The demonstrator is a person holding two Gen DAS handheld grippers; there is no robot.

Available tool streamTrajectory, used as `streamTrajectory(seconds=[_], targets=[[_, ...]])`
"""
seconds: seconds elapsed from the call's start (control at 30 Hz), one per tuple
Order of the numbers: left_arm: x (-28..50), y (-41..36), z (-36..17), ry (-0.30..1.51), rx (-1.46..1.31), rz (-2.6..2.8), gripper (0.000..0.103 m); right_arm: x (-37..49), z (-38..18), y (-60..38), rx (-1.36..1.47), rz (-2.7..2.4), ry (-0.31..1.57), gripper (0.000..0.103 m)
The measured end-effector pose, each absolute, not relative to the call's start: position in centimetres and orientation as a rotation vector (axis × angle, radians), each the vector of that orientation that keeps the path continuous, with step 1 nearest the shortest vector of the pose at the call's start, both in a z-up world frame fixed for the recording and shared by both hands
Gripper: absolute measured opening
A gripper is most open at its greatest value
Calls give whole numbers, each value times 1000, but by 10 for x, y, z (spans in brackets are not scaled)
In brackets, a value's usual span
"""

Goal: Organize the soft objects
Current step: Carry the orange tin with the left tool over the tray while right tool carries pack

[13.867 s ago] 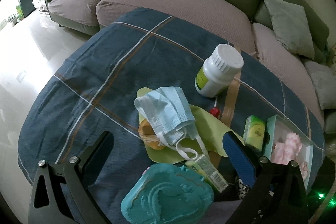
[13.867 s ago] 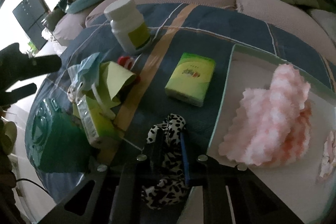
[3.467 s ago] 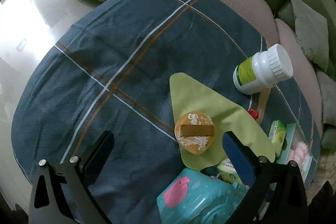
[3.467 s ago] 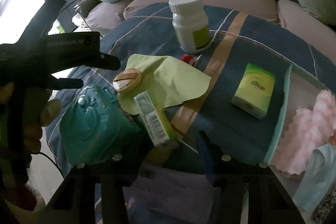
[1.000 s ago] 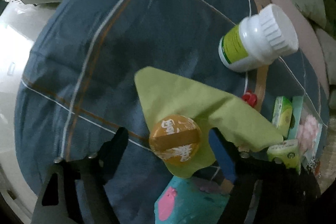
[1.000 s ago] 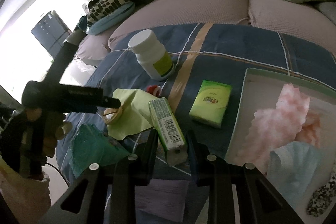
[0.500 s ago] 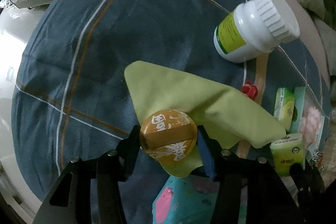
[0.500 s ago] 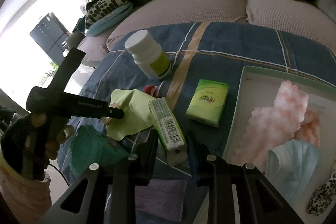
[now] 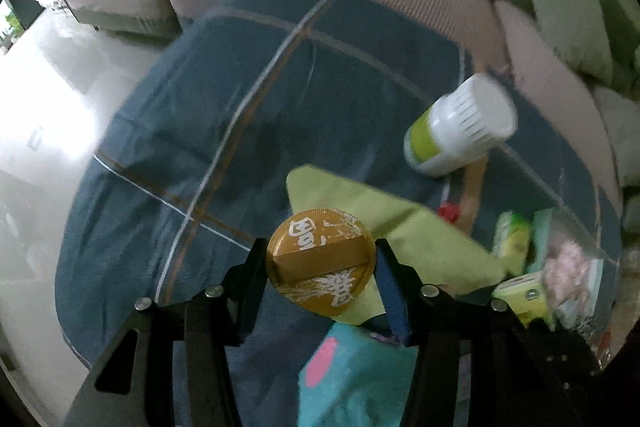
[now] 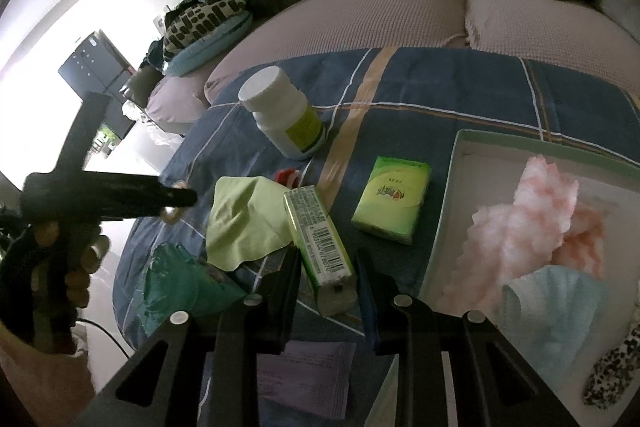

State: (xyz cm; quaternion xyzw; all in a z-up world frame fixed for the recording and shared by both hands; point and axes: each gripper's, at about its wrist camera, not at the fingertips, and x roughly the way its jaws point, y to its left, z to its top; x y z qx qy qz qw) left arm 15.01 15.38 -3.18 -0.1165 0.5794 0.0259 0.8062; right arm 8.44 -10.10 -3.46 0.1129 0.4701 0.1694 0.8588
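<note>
My left gripper (image 9: 320,251) is shut on a round gold tin (image 9: 320,261) and holds it above the yellow-green cloth (image 9: 400,223), which lies flat on the blue checked table cover. In the right wrist view the left gripper (image 10: 176,201) hangs to the left of that cloth (image 10: 244,223). My right gripper (image 10: 326,259) is shut on a long green pack (image 10: 316,235) with a barcode. At the right, a white tray (image 10: 452,187) holds a pink fluffy cloth (image 10: 532,211), a blue face mask (image 10: 552,303) and a leopard-print scrunchie (image 10: 612,375).
A white bottle (image 10: 284,111) stands behind the cloth, with a small red thing (image 10: 288,175) near it. A green tissue pack (image 10: 392,203) lies left of the tray. A teal case (image 10: 180,283) sits at the near left. A sofa rings the far side.
The left gripper's fingers closed on the gold tin and lifted it off the green cloth. The right gripper has kept still with the green pack in it.
</note>
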Motion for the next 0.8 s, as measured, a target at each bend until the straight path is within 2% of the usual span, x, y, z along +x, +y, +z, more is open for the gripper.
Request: streamTrajectory(seconds=[0.4, 0.8], targets=[[132, 85, 35, 1017, -285, -75, 54, 65, 3, -134, 293, 298, 857, 29], [126, 8, 55, 975, -222, -217, 54, 48, 26, -200, 399, 146, 759, 29]])
